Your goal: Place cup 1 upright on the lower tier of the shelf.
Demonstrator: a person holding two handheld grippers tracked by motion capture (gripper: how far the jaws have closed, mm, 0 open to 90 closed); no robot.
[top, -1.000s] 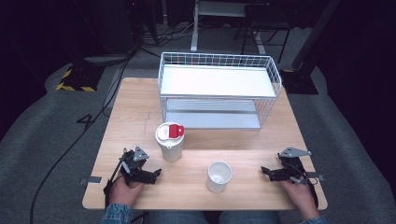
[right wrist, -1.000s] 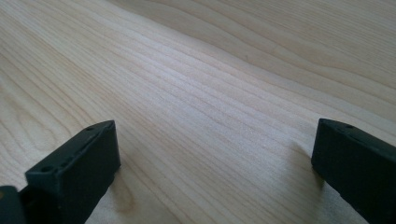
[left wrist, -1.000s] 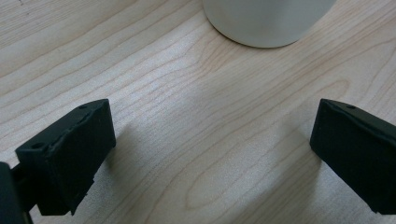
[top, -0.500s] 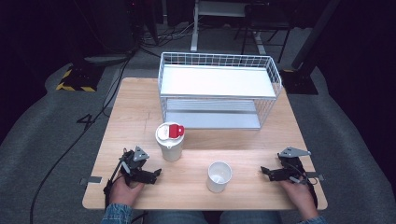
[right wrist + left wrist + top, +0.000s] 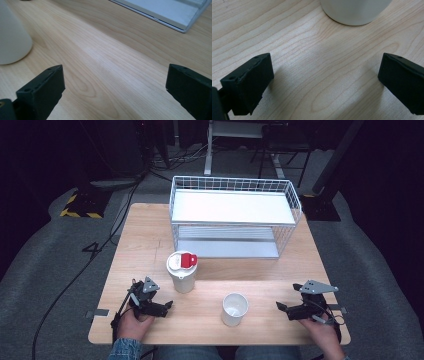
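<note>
Table (image 5: 150,240) of pale wood, seen from above, with 2 hand-held grippers low at its near edge. Left gripper (image 5: 167,306) sits at the near left corner, held in the person's left hand (image 5: 135,322); its jaws stand wide apart with bare wood between them, nothing gripped. In the left gripper view the base of the lidded cup (image 5: 354,11) rises just past the jaws, ahead and near, not touching either one. From above, this lidded cup (image 5: 181,271) is white with a white lid and a red tab, upright, just right of and beyond the left gripper.

Right gripper (image 5: 281,307) is at the near right, in the person's right hand (image 5: 322,332); its jaws are also wide, though they have just been closing slightly, and nothing lies between them. Open cup (image 5: 234,309), white and upright, stands on the table between the 2 grippers, nearer the right one and apart from it. In the right gripper view this open cup (image 5: 12,37) shows at the far left edge.

Wire rack (image 5: 235,215), white, 2 shelves, stands at the far side of the table, well apart from both grippers.
</note>
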